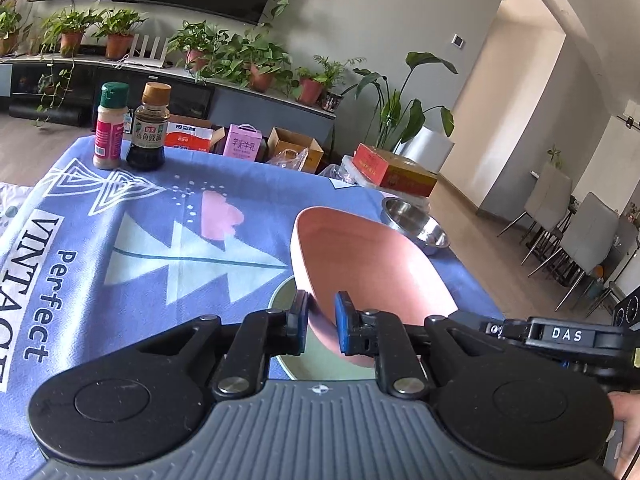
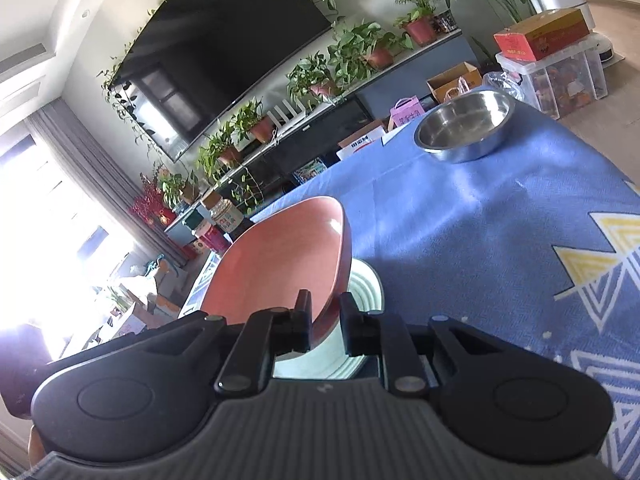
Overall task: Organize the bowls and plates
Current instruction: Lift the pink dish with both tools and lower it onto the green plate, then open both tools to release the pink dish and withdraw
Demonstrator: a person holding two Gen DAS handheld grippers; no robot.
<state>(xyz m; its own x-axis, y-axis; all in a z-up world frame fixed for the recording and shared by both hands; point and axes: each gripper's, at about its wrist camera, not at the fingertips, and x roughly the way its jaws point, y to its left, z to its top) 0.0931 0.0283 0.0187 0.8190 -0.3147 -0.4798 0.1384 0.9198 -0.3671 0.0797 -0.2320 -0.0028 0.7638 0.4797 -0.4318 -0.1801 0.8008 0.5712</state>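
Your left gripper and right gripper pinch the pink bowl, seemingly above a pale green plate; beyond it, a steel bowl on the blue-clothed desk.

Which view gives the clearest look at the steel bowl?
The right wrist view: the steel bowl shows whole and unblocked there, with its inside and rim visible. The left wrist view has it smaller, with its near side hidden behind the pink plate.
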